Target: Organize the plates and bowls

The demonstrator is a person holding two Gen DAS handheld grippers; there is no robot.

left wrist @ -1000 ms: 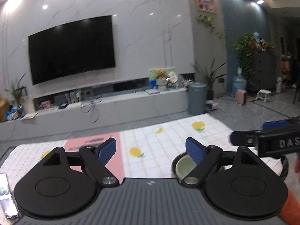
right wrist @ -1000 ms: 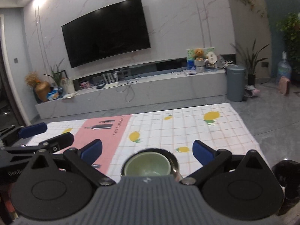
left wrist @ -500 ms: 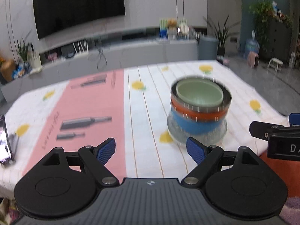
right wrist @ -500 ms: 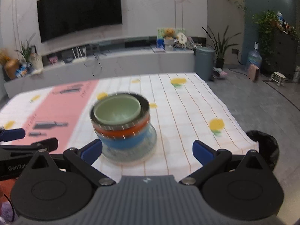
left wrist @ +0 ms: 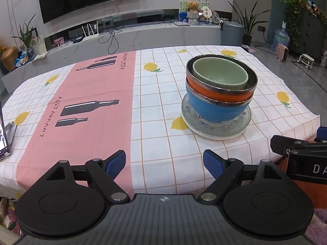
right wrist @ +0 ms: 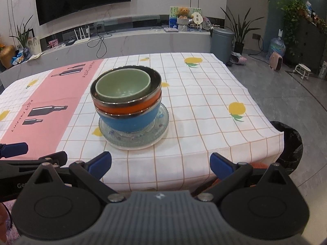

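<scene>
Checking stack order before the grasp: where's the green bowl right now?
The green bowl sits on top of the stack, nested in the orange bowl, above the blue bowl and glass plate, on the tablecloth's white checked part.

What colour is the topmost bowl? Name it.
Pale green bowl, nested in the orange one; clearest in the right wrist view.

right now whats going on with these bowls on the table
A person holds a gripper in each hand, and both the left gripper and the right gripper are open and empty, short of the table's near edge. Nothing is being handled. On the checked tablecloth stands one stack: a green bowl nested in an orange bowl, that in a blue bowl, all on a glass plate. A phone lies at the table's left edge.
</scene>
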